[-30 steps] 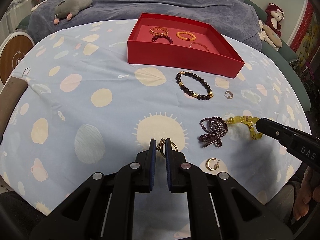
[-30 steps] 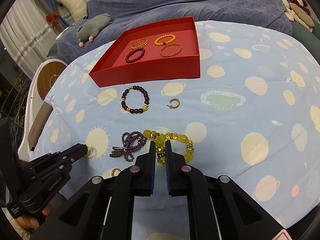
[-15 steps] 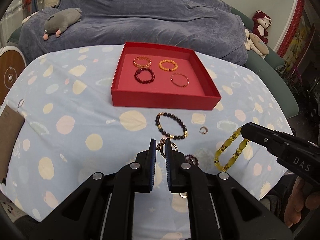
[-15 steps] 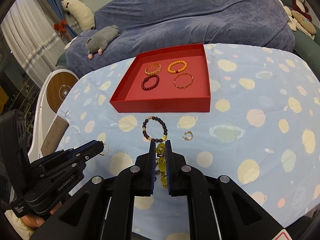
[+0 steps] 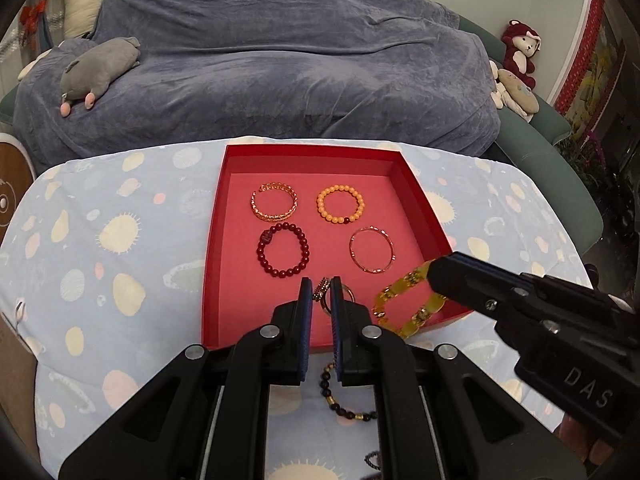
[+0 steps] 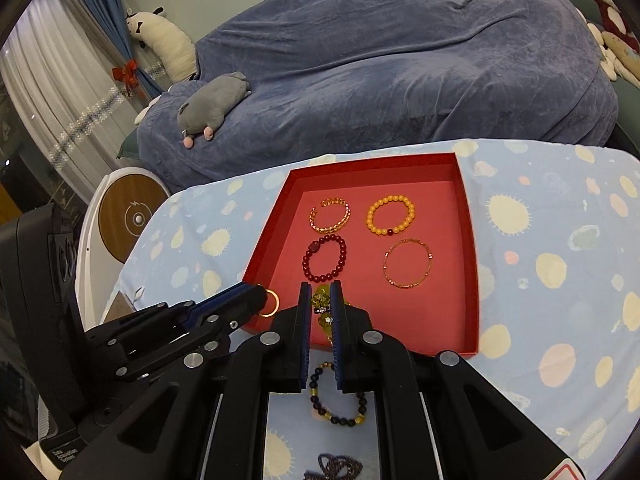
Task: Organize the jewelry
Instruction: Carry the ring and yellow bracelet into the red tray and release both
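Note:
My left gripper (image 5: 322, 292) is shut on a gold hoop earring (image 5: 326, 300) and hangs over the near part of the red tray (image 5: 214, 240). My right gripper (image 6: 322, 296) is shut on a yellow bead bracelet (image 6: 321, 300), which dangles over the tray's near right corner (image 5: 408, 308). From the right wrist view the left gripper (image 6: 260, 299) shows at the left with the earring (image 6: 270, 303) at its tip. Inside the tray lie a gold chain bracelet (image 5: 274, 202), an orange bead bracelet (image 5: 340, 204), a dark red bead bracelet (image 5: 284, 250) and a thin bangle (image 5: 372, 250).
A black and gold bead bracelet (image 6: 340, 412) lies on the spotted blue tablecloth just before the tray, a purple bead strand (image 6: 336, 468) nearer still. Behind the table is a sofa under a blue blanket (image 5: 280, 60) with a grey plush toy (image 5: 100, 70).
Both grippers have risen and moved forward from the near part of the table to over the tray's near edge, carrying the earring and the yellow bracelet with them.

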A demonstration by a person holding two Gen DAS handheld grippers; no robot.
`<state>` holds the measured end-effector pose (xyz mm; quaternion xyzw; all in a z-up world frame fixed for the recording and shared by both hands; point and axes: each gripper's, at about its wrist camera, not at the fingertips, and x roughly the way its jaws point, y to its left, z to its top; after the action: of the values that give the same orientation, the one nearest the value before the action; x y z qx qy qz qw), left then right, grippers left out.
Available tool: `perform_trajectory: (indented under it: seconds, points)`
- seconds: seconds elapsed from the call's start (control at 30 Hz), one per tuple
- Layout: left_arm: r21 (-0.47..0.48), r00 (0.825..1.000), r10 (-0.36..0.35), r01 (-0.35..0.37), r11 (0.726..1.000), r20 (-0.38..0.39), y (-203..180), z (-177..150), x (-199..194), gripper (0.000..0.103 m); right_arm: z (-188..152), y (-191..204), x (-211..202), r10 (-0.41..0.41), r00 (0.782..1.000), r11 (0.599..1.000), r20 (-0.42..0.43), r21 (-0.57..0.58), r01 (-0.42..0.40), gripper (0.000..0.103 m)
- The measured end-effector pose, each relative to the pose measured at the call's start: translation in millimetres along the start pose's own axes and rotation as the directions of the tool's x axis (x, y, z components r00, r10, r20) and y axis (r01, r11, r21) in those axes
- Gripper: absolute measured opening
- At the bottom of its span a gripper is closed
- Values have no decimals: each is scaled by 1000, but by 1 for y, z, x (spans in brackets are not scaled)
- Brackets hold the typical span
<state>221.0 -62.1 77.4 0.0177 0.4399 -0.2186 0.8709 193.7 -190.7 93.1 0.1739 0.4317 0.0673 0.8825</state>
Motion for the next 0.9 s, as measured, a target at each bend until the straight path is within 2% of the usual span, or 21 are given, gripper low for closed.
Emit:
perform_trajectory:
  seconds: [0.13,0.3,0.47,0.6,0.67,0.7,0.8,0.9]
  points:
    - [-5,998,7,-8,1000,-59,5,-1,35,9,-3,-18,34,-28,998,999,-58,25,29,9]
    - [-12,993,28,-30,999,-116,15,-12,66,9,-14,-44,58,-103,990,994,-100,15,105,9]
    - [-19,990,37,-39,999,-134,22,-18,78,9,-17,-64,64,-140,984,989,-111,21,144,9]
    - [-31,992,43,-47,998,-118,23,-20,77,10,-19,-63,61,-164,982,986,-92,-1,164,11]
    - [-41,993,46,-50,998,-110,24,-20,76,20,-20,-61,56,-173,982,985,-74,-6,173,19]
    - [-43,993,53,-58,997,-105,24,-19,75,35,-20,-60,54,-175,982,984,-66,-7,175,25]
    - [-50,994,81,-85,995,-68,23,-20,65,60,-22,-56,45,-184,982,983,-41,-13,183,36]
    - [-50,996,80,-82,995,-42,22,-24,53,62,-26,-52,36,-184,983,983,-26,-17,183,43]
